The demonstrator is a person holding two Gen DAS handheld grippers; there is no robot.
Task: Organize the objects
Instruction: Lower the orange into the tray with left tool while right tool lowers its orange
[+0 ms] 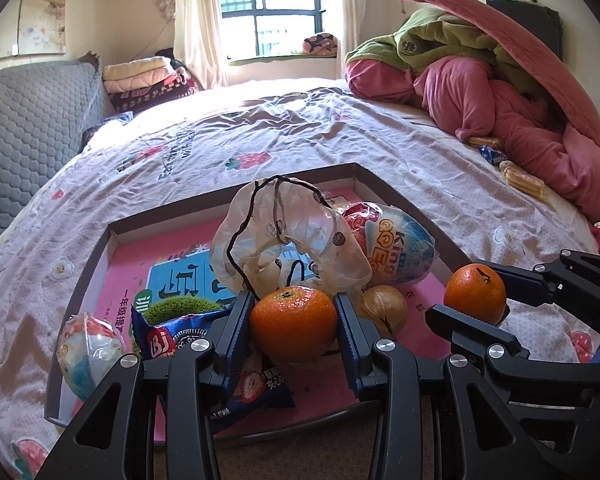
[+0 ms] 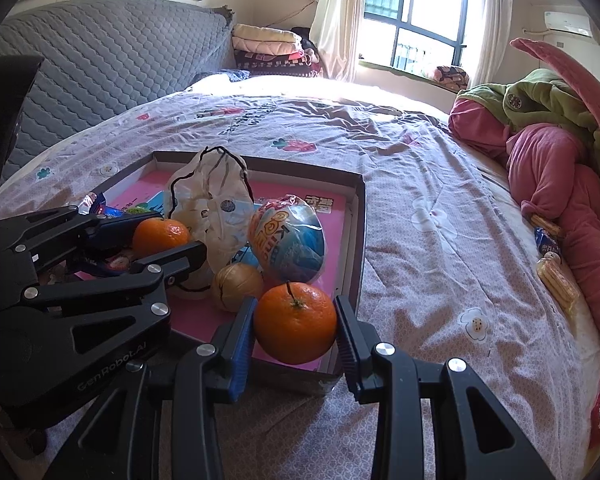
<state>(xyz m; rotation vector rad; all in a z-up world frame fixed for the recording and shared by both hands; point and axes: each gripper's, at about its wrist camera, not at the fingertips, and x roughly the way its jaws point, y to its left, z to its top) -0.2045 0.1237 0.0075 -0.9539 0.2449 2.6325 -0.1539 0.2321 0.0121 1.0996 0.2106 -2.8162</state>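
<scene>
Right now I hold one orange (image 1: 293,323) in my left gripper (image 1: 293,326) and another orange (image 2: 295,323) in my right gripper (image 2: 295,328), both over the tray (image 2: 362,240).

I see matt black plastic on my left tool (image 1: 293,322), with ribbed blue pads and shiny metal screw heads; my right tool (image 2: 295,330) looks the same. Each clamps a mandarin (image 1: 293,322) with dimpled, faintly glossy peel. The tray (image 1: 79,280) looks like cardboard with a smooth printed pink floor. The bag (image 1: 287,236) is thin, crinkled translucent plastic. The egg-shaped packet (image 2: 287,240) is glossy film. The bed sheet (image 2: 420,184) is soft, wrinkled cloth.
</scene>
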